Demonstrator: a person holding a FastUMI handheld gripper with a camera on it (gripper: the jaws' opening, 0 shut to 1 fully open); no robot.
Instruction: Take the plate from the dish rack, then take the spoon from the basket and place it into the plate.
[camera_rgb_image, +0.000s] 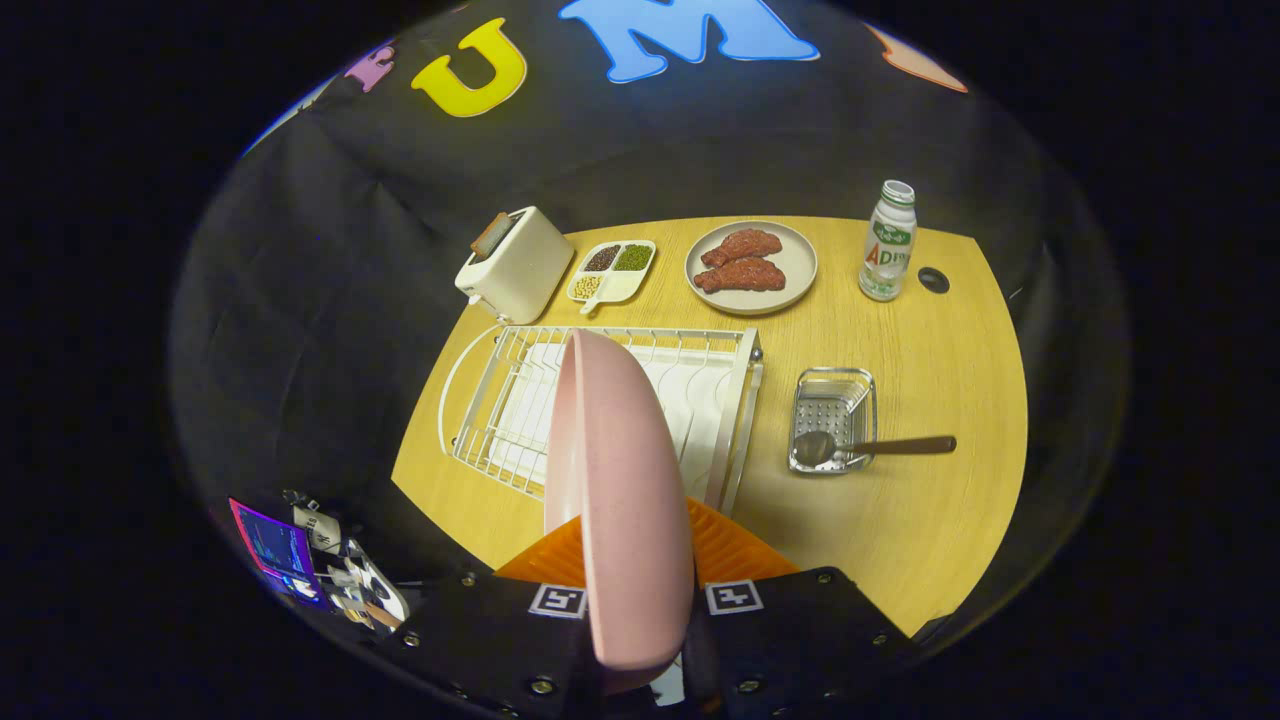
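A yellow wooden surface (930, 520) backed by black cloth was seen carrying one white dish rack (500, 400), one toaster (515, 265), one bottle (887, 242) and one basket (835, 420) holding one spoon (860, 447), while one pink plate (615, 500) was held edge-on, clamped between the tongs (640, 610), above the rack.

The gripper (640, 600) holds the plate (615, 500) on edge between its two fingers, over the near side of the table (930, 540), with the dish rack (610, 400) on the table just beyond it. To the right of the rack stands the basket (835, 418), the spoon (860, 447) lying in it with its handle reaching out over the right rim. Behind the rack, along the far edge, stand left to right a toaster (515, 265), a divided dish (612, 270), a plate of food (751, 266) and a bottle (888, 242).
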